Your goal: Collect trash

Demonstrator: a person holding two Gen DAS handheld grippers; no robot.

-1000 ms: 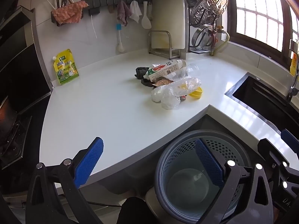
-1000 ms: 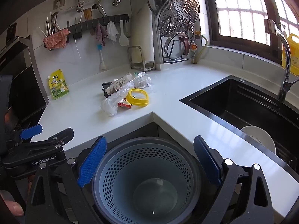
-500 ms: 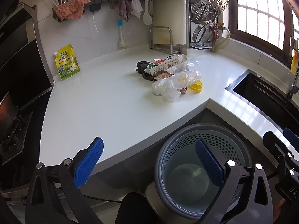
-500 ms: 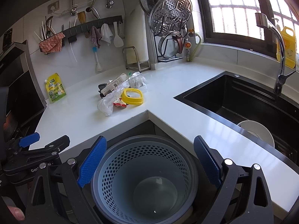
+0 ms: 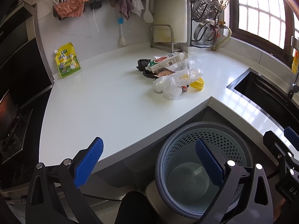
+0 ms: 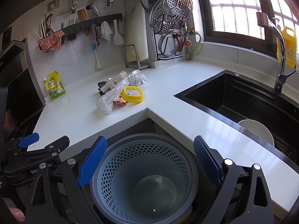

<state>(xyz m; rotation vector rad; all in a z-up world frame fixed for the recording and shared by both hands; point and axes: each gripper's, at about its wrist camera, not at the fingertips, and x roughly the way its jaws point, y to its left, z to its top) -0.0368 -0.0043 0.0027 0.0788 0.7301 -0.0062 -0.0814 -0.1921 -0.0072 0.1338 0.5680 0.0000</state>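
Both grippers, left and right, jaws wide, empty. Trash heaped on table well ahead of jaws; bin below. Light, crinkly, slippery; pinch bag's bunched end.

Light: daylight is entering through the window, overexposing its panes | Glare: a sheen is lying on the white countertop beside the sink | Shadow: left edges are staying dark | Distortion: fisheye is bending the edges | Focus: both views are rendering sharp.
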